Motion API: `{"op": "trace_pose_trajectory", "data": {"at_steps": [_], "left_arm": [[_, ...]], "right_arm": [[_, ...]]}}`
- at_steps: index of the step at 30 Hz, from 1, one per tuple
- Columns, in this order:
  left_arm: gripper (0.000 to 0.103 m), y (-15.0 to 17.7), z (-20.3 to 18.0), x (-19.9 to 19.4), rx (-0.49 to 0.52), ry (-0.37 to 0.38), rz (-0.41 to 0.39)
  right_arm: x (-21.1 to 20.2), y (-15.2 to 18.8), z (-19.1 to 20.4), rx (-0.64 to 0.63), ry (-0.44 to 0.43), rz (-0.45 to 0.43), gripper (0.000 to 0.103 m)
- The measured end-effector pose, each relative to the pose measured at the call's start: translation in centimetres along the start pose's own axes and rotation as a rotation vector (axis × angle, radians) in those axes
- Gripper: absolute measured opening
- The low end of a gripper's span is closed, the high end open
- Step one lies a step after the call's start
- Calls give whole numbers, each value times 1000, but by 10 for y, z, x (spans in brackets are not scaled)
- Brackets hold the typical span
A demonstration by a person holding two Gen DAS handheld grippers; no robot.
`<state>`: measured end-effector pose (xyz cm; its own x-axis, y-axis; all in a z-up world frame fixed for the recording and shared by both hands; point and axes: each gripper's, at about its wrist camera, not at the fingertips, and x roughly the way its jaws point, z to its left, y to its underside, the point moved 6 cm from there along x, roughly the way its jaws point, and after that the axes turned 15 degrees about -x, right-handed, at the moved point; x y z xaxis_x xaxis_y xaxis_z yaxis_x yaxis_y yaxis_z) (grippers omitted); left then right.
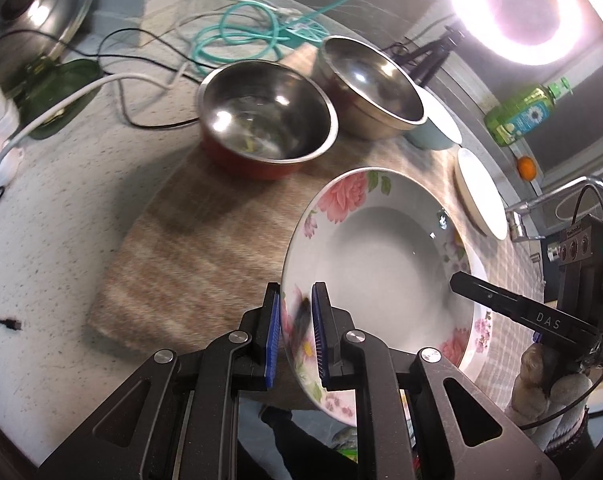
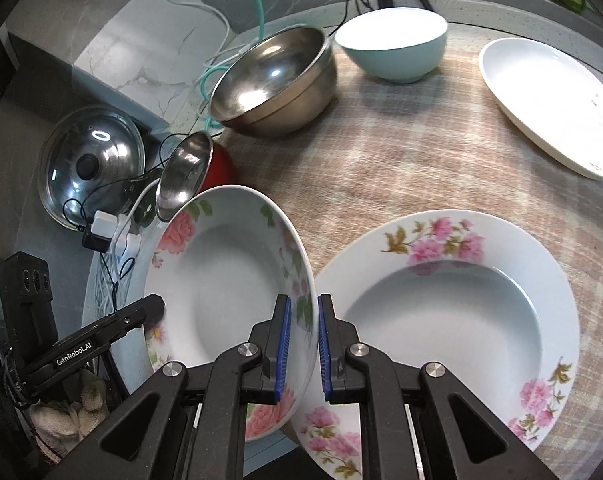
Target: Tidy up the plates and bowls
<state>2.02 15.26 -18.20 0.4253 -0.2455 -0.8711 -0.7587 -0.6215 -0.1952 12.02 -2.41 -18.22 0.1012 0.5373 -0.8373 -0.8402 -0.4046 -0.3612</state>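
Observation:
A deep white plate with pink flowers (image 1: pixel 381 260) is lifted and tilted over the checked mat. My left gripper (image 1: pixel 295 300) is shut on its near rim, the blue pads clamping the edge. My right gripper (image 2: pixel 303 304) is shut on the opposite rim of the same held plate (image 2: pixel 221 272). A second flowered plate (image 2: pixel 453 320) lies flat on the mat just right of it, partly under the held one. Behind stand a red steel-lined bowl (image 1: pixel 269 120), a plain steel bowl (image 1: pixel 373 84), a light blue bowl (image 2: pixel 393 44) and a white plate (image 2: pixel 549 108).
The mat (image 1: pixel 181 248) lies on a speckled counter strewn with cables (image 1: pixel 237 36). A glass pot lid (image 2: pixel 89 164) and chargers sit at the left. A ring light (image 1: pixel 529 4), a green bottle (image 1: pixel 525 112), an orange (image 1: pixel 526 168) and a tap (image 1: pixel 549 200) are at the right.

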Motion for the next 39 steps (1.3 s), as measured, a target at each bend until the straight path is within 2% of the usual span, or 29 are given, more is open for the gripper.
{"op": "trace_pose_trajectory", "data": {"at_steps": [19,39], "left_arm": [[13,19,-62,30,108,41,70],[13,46,-103,61,178,47,130]], "right_arm": [[-39,35,-56,133,61,-42,12],[-63,74,-101,233,98,-54,12]]}}
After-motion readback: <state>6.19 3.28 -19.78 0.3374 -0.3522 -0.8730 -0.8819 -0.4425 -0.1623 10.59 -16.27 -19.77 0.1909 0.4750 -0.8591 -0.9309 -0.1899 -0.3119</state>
